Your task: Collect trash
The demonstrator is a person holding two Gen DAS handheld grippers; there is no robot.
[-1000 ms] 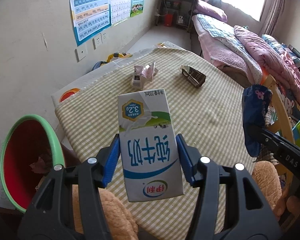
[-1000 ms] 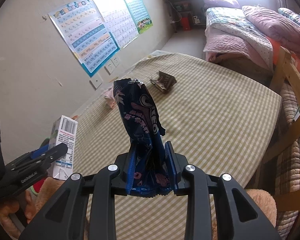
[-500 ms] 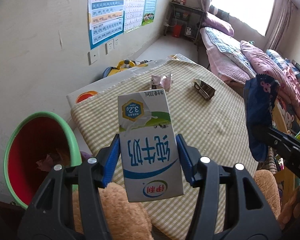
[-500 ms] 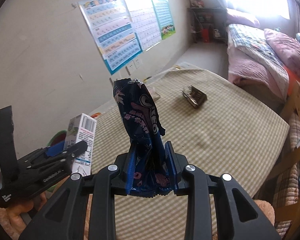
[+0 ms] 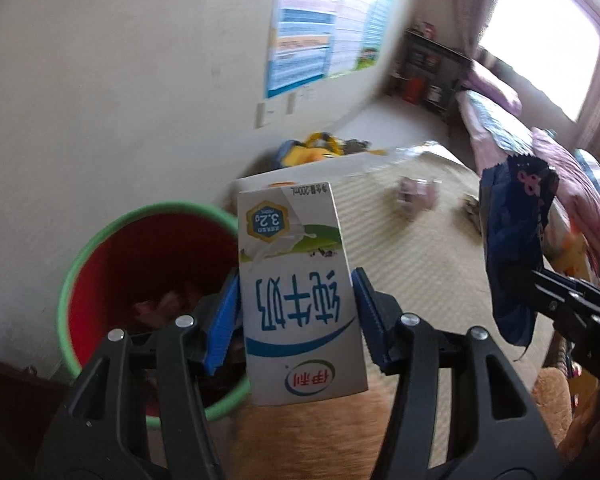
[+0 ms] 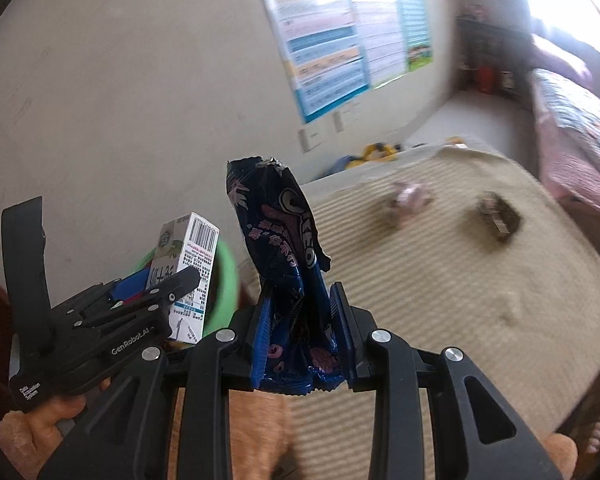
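The left tongs are clamped on a milk carton, a smooth white rectangular box printed in blue and green, held upside down between ribbed blue pads. The right tongs are clamped on a cookie wrapper, a glossy dark blue foil sleeve, crumpled and torn open at its top edge, standing upright from the grip.

The left wrist view looks down into a round bin with a green rim and red inner wall, some scraps lying at its bottom; the carton hangs at the bin's right rim, beside the near left corner of the worktop. The right wrist view hides most of the bin behind the left tongs, showing only a strip of green rim, but it gives the carton's side panel with its barcode.

The worktop is covered in a cream cloth with a fine check weave. Toward its far edge lie a crumpled pink wrapper and, to its right and apart from it, a small flattened brown box; both are blurred. Behind stands a plain pale wall with glossy charts and sockets below them. A bed with pink quilted covers runs along the right side under a bright window. An orange plush surface sits under both tongs.
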